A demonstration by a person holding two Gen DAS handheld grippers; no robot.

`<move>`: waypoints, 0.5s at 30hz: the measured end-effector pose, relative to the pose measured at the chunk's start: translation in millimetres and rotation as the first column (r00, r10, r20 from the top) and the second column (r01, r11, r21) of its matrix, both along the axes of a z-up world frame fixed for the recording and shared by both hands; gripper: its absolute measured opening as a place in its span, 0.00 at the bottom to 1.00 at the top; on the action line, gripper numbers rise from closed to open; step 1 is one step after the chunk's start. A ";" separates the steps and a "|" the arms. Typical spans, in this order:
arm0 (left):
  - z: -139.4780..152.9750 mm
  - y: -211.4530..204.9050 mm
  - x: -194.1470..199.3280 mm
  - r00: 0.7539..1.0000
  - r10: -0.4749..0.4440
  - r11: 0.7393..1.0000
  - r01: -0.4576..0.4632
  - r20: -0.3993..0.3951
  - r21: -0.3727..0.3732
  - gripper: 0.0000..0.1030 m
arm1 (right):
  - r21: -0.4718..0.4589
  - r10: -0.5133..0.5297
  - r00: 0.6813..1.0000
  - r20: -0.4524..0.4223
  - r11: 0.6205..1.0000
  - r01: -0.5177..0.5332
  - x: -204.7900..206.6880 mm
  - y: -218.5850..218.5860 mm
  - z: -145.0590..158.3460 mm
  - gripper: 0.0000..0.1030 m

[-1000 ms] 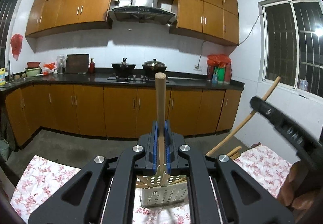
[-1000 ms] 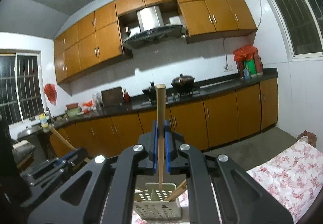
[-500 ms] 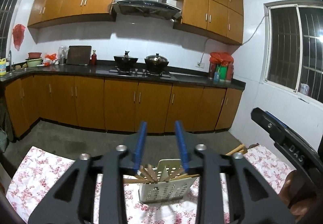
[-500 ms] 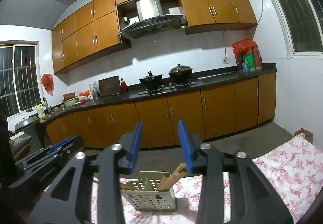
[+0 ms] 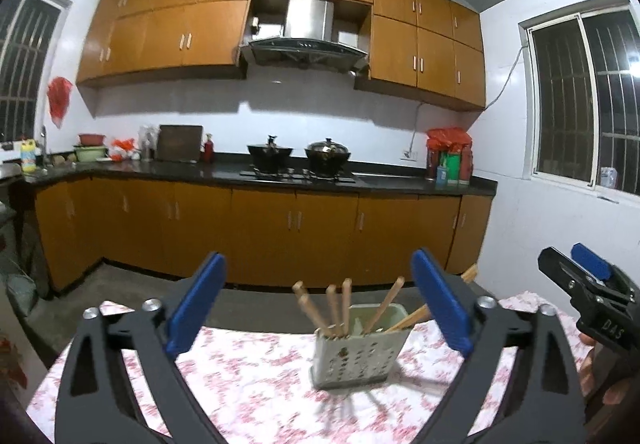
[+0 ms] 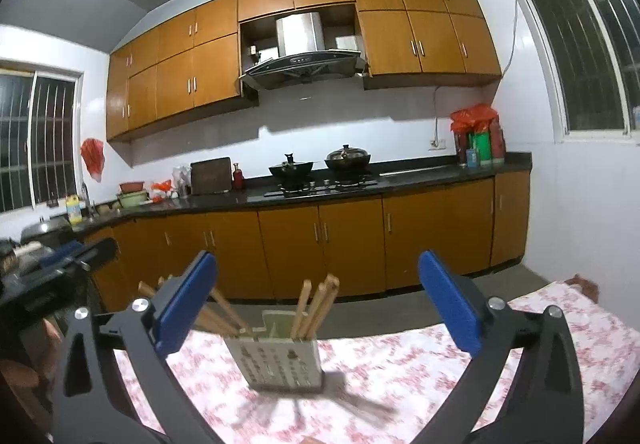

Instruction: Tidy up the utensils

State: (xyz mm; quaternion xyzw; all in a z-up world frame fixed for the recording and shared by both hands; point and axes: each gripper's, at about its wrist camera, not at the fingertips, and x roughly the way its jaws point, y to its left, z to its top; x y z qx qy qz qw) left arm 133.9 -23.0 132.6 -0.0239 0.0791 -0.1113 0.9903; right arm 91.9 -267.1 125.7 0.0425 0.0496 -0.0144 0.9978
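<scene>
Wooden utensils [image 5: 340, 308] stand handles-up in the perforated white holder [image 5: 356, 360] on the floral worktop [image 5: 240, 384]; left gripper [image 5: 320, 308] and right gripper [image 6: 316, 312], jaws just opened wide, hold nothing, apparently after releasing.

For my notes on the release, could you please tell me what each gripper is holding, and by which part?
Nothing is held: the left gripper and right gripper have just been opening, with nothing between their jaws. The utensils stand in the holder.
</scene>
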 end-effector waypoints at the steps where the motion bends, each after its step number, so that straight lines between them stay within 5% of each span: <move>1: -1.8 1.9 -5.0 1.000 0.005 1.000 -0.005 0.002 0.004 0.94 | -0.013 -0.005 1.000 -0.005 1.000 0.005 -5.4 1.9 -3.9 0.96; 8: -32.2 11.6 -49.8 0.999 0.044 0.997 -0.043 -0.009 0.056 0.98 | -0.073 -0.038 0.996 -0.082 0.997 0.032 -36.0 17.7 -35.2 0.96; 15: -72.3 14.1 -79.4 0.997 0.050 0.994 -0.043 -0.064 0.101 0.98 | -0.006 -0.059 0.983 -0.173 0.998 0.058 -60.2 20.7 -77.0 0.96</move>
